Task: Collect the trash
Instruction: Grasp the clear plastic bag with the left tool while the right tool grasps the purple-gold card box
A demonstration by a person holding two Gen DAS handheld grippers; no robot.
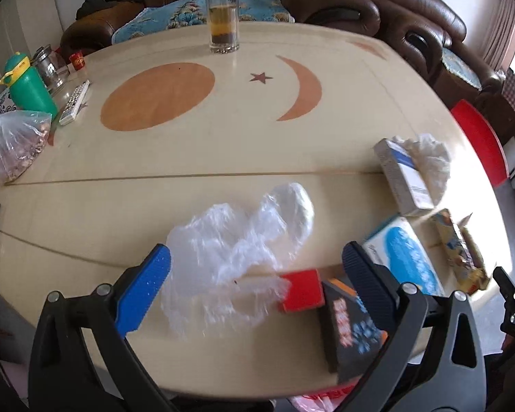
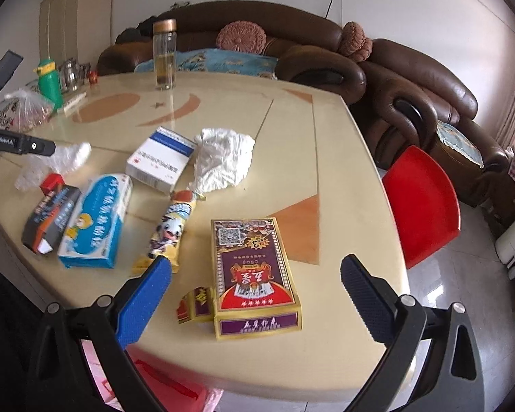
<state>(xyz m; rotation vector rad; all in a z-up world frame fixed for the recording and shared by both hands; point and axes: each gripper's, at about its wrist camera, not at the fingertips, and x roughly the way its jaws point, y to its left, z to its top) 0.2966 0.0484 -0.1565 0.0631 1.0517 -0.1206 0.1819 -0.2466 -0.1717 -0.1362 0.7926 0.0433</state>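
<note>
Cream-coloured table [image 1: 223,158] strewn with litter: the left gripper [image 1: 257,264] hangs with its jaws spread wide over a crumpled clear plastic bag [image 1: 237,240], gripping nothing. Just beside the bag lie a small red box [image 1: 302,290] and a black packet [image 1: 346,326], with a blue-and-white carton [image 1: 408,257] and a white medicine box [image 1: 401,178] further right. The right gripper [image 2: 255,271], jaws likewise wide apart and empty, is poised above a red-and-gold card box [image 2: 254,267] near the table's front edge, a smaller torn card flap [image 2: 195,304] touching its left side. A cartoon-printed snack wrapper [image 2: 171,230] lies between the card box and the carton, and a wad of white tissue [image 2: 223,161] rests against the medicine box. A glass tea bottle [image 1: 221,10] stands upright at the far edge; a green flask [image 1: 29,86] and a bag of nuts [image 1: 17,144] sit at the far left. Pink plastic [image 2: 168,391] shows below the table's front edge
</note>
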